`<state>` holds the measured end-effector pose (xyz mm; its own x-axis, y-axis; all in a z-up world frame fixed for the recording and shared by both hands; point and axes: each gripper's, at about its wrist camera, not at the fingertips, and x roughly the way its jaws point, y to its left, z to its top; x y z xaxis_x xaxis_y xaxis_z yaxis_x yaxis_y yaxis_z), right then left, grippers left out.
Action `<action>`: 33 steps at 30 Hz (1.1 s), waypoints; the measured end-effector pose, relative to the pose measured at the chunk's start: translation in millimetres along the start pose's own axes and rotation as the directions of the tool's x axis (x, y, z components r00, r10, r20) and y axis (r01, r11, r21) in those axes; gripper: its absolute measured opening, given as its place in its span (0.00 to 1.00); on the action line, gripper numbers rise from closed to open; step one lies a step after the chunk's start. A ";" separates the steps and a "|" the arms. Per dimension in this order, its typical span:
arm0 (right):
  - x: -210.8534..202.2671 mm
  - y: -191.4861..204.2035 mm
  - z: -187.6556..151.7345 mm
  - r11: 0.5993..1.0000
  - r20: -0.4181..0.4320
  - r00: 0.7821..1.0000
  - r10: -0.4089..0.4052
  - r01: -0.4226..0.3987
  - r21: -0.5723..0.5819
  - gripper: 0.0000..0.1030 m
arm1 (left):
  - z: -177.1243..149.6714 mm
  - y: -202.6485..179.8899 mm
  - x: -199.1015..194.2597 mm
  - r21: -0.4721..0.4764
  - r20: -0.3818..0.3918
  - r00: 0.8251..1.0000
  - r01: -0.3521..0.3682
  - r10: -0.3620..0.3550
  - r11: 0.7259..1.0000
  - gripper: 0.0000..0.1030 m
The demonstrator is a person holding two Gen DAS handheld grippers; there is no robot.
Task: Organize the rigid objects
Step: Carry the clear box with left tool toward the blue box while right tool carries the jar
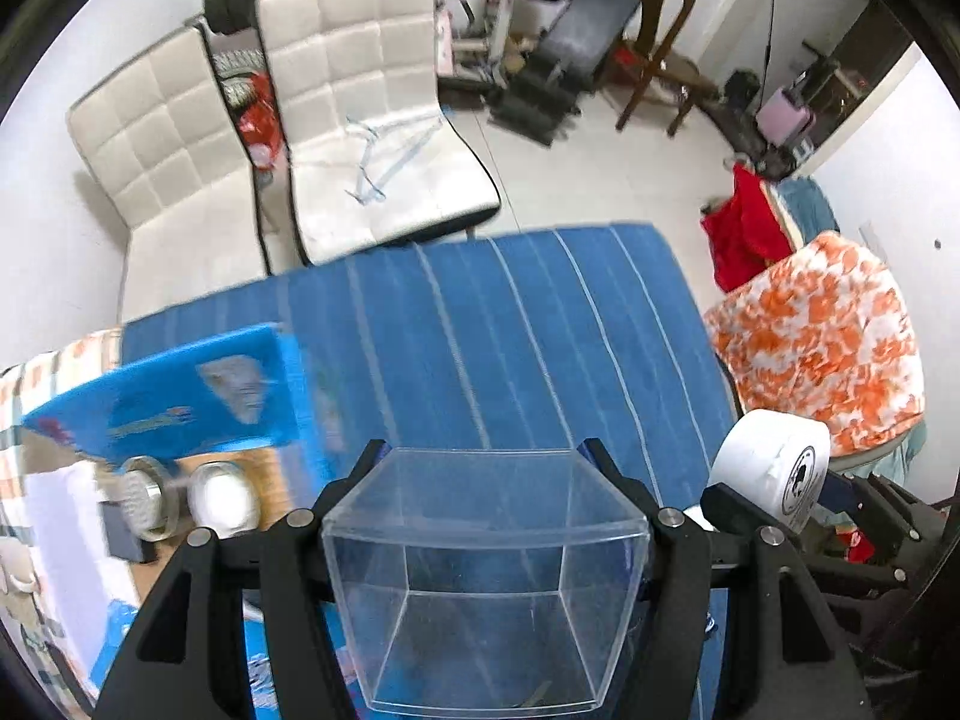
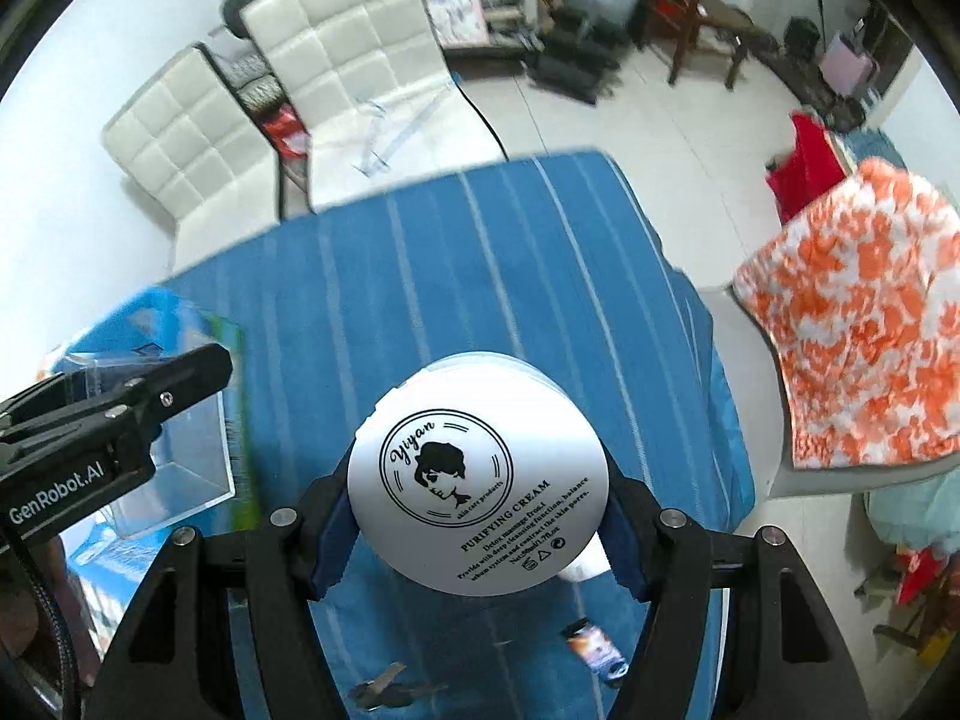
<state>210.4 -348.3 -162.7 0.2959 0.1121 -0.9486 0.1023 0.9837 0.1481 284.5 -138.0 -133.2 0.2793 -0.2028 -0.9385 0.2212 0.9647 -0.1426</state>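
Left wrist: my left gripper (image 1: 486, 480) clamps the clear box (image 1: 486, 588); right gripper (image 2: 477, 492) clamps the cream jar (image 2: 477, 480); neither placed yet.

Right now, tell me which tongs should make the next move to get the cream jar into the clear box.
Right, probably. The right tongs grip the cream jar; the left tongs hold the clear box, open side facing the camera, beside it.

A home: white sofa (image 1: 360, 120), weight bench (image 1: 576, 42), wooden chair (image 1: 654, 42).
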 end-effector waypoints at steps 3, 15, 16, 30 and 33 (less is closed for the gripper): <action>-24.9 29.3 -4.2 0.999 0.030 0.999 0.023 -0.022 -0.028 0.68 | -11.2 20.7 -30.2 0.010 0.051 0.998 -0.040 0.040 0.999 0.59; -63.4 185.3 -39.2 0.981 0.072 0.990 0.117 -0.105 -0.160 0.68 | -64.9 118.6 -107.2 -0.102 0.154 0.972 -0.162 0.177 0.981 0.59; -65.4 197.6 -41.2 0.979 0.073 0.990 0.120 -0.106 -0.173 0.68 | -69.2 126.7 -112.3 -0.113 0.160 0.969 -0.170 0.186 0.979 0.59; -29.8 300.4 -52.1 0.950 0.014 0.985 0.170 -0.160 -0.268 0.68 | -106.7 222.3 -115.2 -0.229 0.112 0.969 -0.193 0.222 0.954 0.59; -5.0 313.2 -55.2 0.945 -0.015 0.984 0.176 -0.173 -0.277 0.68 | -110.3 240.7 -93.7 -0.238 0.055 0.976 -0.192 0.211 0.952 0.59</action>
<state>188.5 -33.0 -126.9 0.2950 0.2857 -0.9118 -0.2177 0.9492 0.2271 208.6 131.7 -114.3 0.3705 -0.0039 -0.9288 -0.0659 0.9974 -0.0305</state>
